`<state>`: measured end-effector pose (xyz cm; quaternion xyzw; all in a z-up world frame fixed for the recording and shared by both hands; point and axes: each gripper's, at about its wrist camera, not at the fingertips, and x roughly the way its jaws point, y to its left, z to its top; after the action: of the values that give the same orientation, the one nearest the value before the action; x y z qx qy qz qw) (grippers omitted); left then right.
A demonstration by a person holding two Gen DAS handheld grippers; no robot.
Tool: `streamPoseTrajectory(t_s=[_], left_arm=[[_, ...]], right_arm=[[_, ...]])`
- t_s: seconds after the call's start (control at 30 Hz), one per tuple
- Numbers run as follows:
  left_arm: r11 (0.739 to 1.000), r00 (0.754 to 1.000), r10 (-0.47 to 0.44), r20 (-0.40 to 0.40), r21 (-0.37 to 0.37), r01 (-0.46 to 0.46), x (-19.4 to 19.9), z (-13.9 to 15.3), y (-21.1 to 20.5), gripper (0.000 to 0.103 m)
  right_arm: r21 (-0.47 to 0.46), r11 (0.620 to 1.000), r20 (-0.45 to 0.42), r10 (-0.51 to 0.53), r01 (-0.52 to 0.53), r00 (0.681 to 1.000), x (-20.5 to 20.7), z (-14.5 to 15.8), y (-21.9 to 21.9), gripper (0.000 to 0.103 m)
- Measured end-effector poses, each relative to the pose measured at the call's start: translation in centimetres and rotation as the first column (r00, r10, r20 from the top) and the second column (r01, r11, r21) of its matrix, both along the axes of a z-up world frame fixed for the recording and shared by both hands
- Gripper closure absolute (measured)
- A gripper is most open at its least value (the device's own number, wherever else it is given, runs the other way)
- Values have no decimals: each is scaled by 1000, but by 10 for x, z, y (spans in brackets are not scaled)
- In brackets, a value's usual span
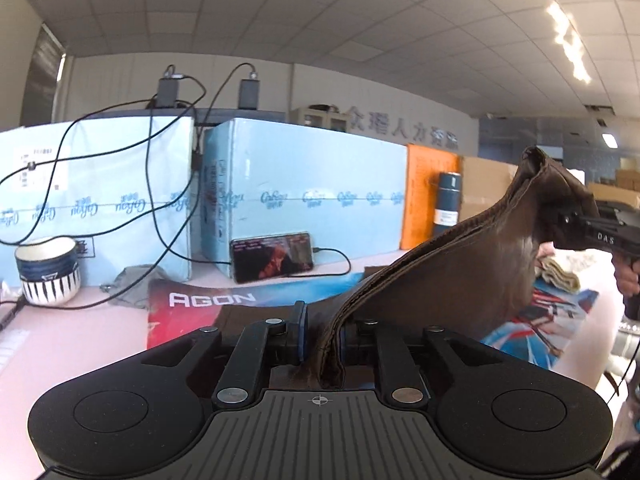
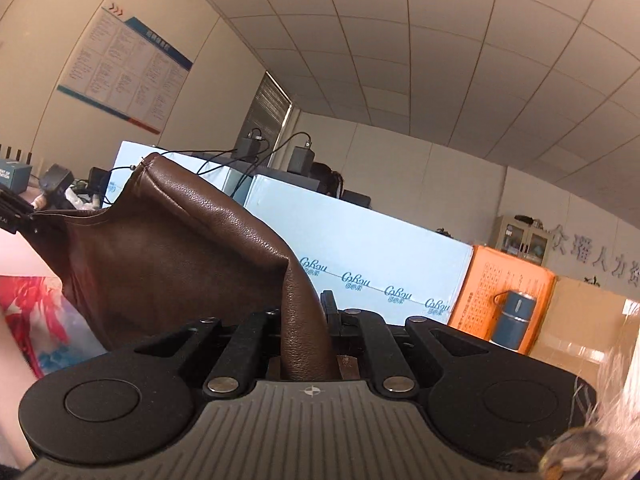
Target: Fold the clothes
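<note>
Brown leather garment [image 1: 452, 264] hangs above the tabletop [image 1: 80, 332], pinched by left gripper [image 1: 320, 344] and right gripper [image 2: 310, 340], jaws clamped narrowly on its edges. Recommend keeping even tension, corners level.

Striped mug [image 1: 48, 270], propped phone [image 1: 272, 256], blue flask [image 1: 449, 204]

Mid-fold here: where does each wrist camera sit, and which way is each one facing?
Left wrist: sits behind the left claw, roughly level, facing blue foam boards, a phone and a mug; own claw shut on the brown leather garment; right claw and a hand at right edge.
Right wrist: behind the right claw, level, facing boards, wall poster and ceiling; own claw shut on the garment; left claw at left edge.
Shared: garment, boards, blue flask, orange box.
</note>
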<state>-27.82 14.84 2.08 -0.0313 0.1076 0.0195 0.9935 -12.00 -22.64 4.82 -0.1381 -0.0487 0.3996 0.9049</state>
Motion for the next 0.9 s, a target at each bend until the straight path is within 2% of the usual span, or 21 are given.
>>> streamPoseTrajectory(t_s=[0.17,0.23,0.27,0.4,0.5,0.73,0.83,0.9], left_arm=[[995,999,44,-8,-84,-45,35,1,22,82],[992,999,45,-28,-116,-48,51,1,35,80],[989,997,58,-42,-134,-63,60,-1,40,76],[973,989,94,-116,-198,-116,95,-9,63,76],[959,980,79,-181,-254,-124,115,-16,79,76],[934,960,78,-269,-317,-165,135,-41,103,76],[923,959,71,-273,-346,-167,134,-43,108,76],[916,959,66,-275,-364,-168,133,-45,112,76]], right_arm=[[9,1000,-96,-17,18,995,49,1,23,96],[-13,999,-140,-30,29,990,68,1,35,96],[-27,999,-163,-39,35,986,77,1,42,96],[-92,994,-246,-82,61,966,113,-5,65,95],[-147,987,-304,-109,66,946,137,-12,80,95],[-241,970,-417,-115,12,902,171,-30,101,93],[-267,964,-441,-112,-11,891,182,-34,107,88],[-260,966,-468,-109,-19,877,191,-35,104,78]])
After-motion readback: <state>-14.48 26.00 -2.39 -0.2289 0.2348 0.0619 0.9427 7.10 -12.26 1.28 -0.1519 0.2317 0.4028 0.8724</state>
